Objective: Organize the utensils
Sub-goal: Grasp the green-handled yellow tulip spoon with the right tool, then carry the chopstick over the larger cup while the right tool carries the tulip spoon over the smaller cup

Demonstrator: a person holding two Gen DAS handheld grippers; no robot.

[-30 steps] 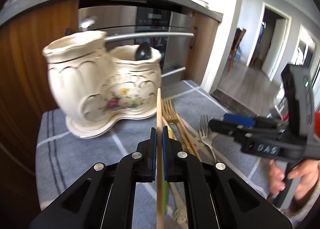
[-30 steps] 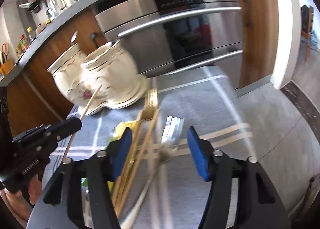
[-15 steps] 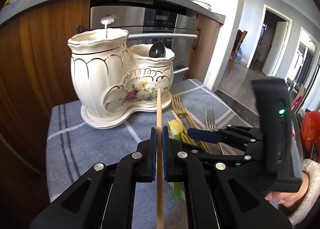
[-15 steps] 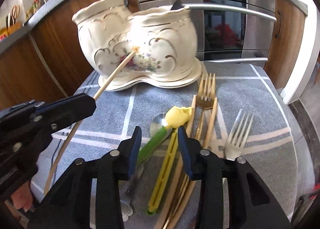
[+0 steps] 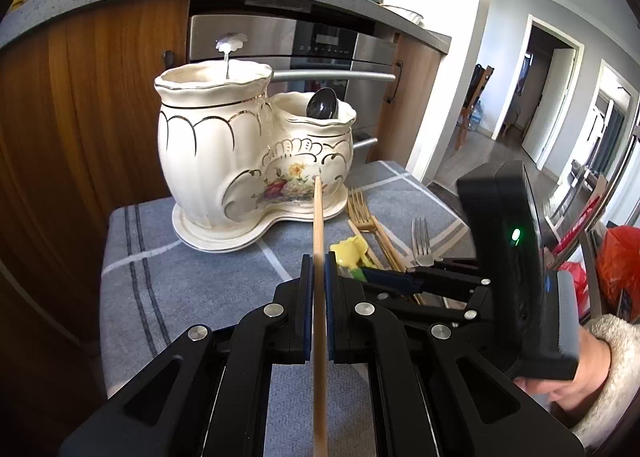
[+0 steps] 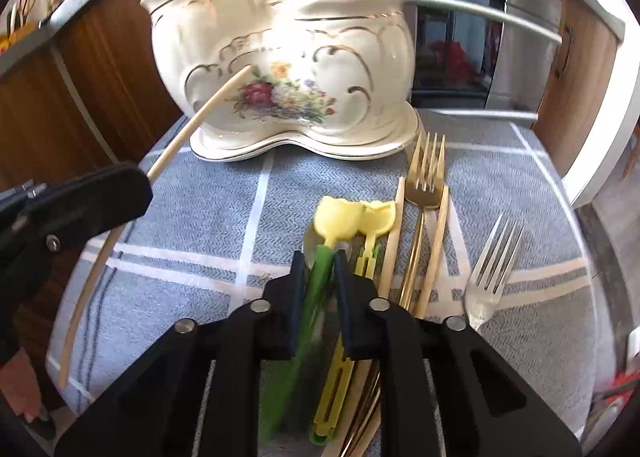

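Note:
My left gripper (image 5: pixel 319 257) is shut on a wooden chopstick (image 5: pixel 318 225) that points at the cream two-pot ceramic holder (image 5: pixel 240 153); the stick also shows in the right wrist view (image 6: pixel 200 117). My right gripper (image 6: pixel 318 257) is down among the utensils on the cloth, its jaws nearly closed around the green handle (image 6: pixel 320 261) of a yellow tulip-topped utensil (image 6: pixel 336 217). I cannot tell if they press it. A second yellow one (image 6: pixel 376 217), a gold fork (image 6: pixel 426 173), chopsticks and a silver fork (image 6: pixel 492 261) lie alongside.
The holder (image 6: pixel 280 57) stands on its saucer at the back of a grey checked cloth (image 6: pixel 224 217). It holds a dark spoon (image 5: pixel 322 103) and a white-topped utensil (image 5: pixel 230 45). An oven and wood cabinets are behind. The table edge drops off at right.
My right gripper has moved forward and down and narrowed its jaws around the green handle. My left gripper with the chopstick has barely shifted.

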